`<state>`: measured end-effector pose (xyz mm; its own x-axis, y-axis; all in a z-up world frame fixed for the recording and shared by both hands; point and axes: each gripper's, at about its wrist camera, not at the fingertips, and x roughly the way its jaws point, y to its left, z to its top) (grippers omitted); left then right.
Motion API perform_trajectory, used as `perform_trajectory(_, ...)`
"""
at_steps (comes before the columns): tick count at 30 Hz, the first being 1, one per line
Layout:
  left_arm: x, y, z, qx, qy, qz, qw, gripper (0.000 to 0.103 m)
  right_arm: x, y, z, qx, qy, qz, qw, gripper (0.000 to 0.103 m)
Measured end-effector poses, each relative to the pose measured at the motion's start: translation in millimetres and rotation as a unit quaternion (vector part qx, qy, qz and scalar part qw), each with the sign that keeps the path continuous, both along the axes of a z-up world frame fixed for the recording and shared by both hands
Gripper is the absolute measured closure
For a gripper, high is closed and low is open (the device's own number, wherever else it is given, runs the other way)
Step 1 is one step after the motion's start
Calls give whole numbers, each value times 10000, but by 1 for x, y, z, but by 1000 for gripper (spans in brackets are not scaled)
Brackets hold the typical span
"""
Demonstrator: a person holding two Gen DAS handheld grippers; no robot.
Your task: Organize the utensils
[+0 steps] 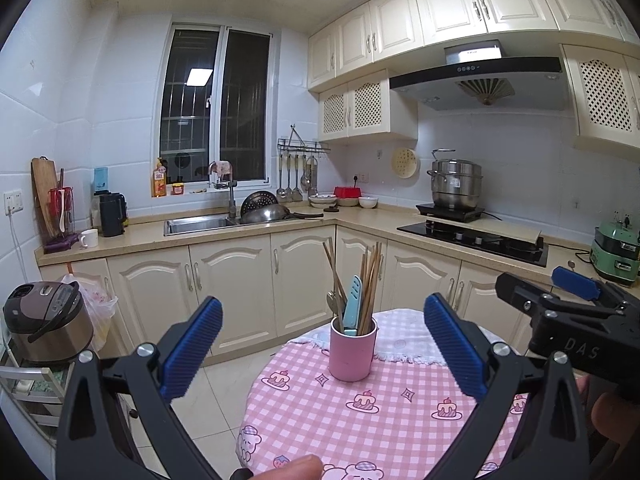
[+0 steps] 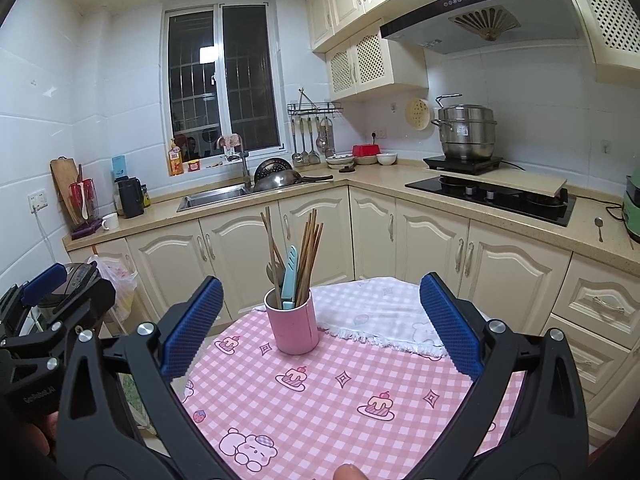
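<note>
Pink cup point(image 1: 353, 354) upright on round surface point(image 1: 360, 420), toward its far half, on pink checked cloth with cake and bear prints. Held wooden chopsticks point(image 1: 370, 284), a light-blue flat utensil point(image 1: 353, 306) and a metal spoon point(image 1: 333, 302), all standing and leaning out above rim. White fringed cloth point(image 2: 380, 312) just behind and right of cup, draped over far edge.

Left tongs point(image 1: 323, 344) hovering over near side of surface, aimed at cup, blue ribbed pads point(image 1: 192, 354) spread wide, nothing gripped; cup framed between them, apart from both. Fingertip point(image 1: 296, 466) visible at bottom edge. Right tongs point(image 2: 320, 320) level alongside, likewise gaping wide and empty, cup nearer left pad point(image 2: 194, 326) in that view. Each tool seen from the other's camera: right one at right edge of left view, marked "DAS"; left one at left edge of right view, lettering too small to read.

Bare cloth all round cup, near half of surface free. Floor gap between surface and cream cabinets point(image 2: 240, 256). Rice cooker point(image 1: 46, 320) on rack at left. Spoon on counter point(image 2: 599, 226) near hob.
</note>
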<state>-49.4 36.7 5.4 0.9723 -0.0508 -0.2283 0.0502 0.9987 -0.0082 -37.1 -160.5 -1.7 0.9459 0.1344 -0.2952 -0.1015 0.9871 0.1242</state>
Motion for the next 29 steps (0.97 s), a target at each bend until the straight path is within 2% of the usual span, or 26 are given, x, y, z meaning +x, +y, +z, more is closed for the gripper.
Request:
perform_trajectory(19,1,2,-3,-20,-23,-91,10000,4,2,2,-3,-16,24,9,10000,6)
perform_trajectory(29,5,2,-2,-70,73,30,9999,4,4,-1,-6,55,52,31,10000,6)
